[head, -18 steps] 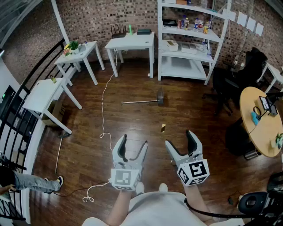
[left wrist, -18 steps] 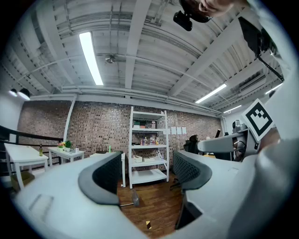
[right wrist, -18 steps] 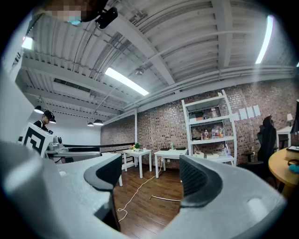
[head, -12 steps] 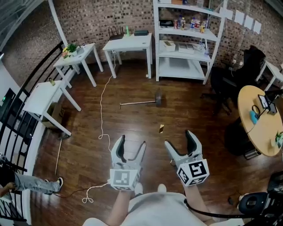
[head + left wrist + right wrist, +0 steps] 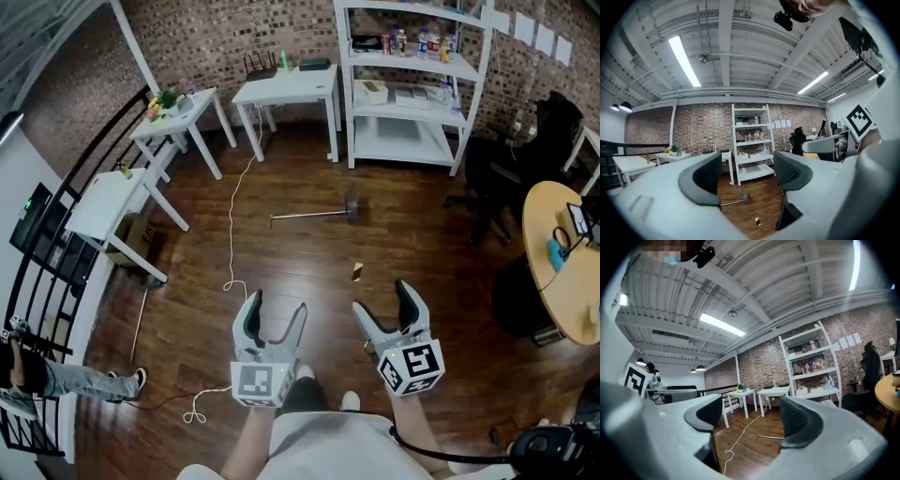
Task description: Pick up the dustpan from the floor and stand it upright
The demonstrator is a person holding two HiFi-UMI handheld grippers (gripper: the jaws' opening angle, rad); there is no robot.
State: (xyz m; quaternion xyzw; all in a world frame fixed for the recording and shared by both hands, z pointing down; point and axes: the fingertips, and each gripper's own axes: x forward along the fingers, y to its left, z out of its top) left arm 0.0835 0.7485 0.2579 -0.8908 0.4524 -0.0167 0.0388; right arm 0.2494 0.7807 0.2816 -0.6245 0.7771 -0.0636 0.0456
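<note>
Grey long-handled dustpan (image 5: 323,214) lying flat on dark wooden floor (image 5: 422,253), well ahead of left gripper (image 5: 276,315) and right gripper (image 5: 384,306), both with jaws apart, empty.

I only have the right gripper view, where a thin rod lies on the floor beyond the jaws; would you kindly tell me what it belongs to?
Observer: In the head view it is the handle of the dustpan, which lies flat on the wooden floor with its pan end to the right.
Operator: Thank you. Is anything lying between my gripper and it?
Observer: Yes, a small yellowish object lies on the floor between the dustpan and the right gripper.
Operator: And is the other gripper free?
Observer: The left gripper has its jaws apart, with nothing between them.
</note>
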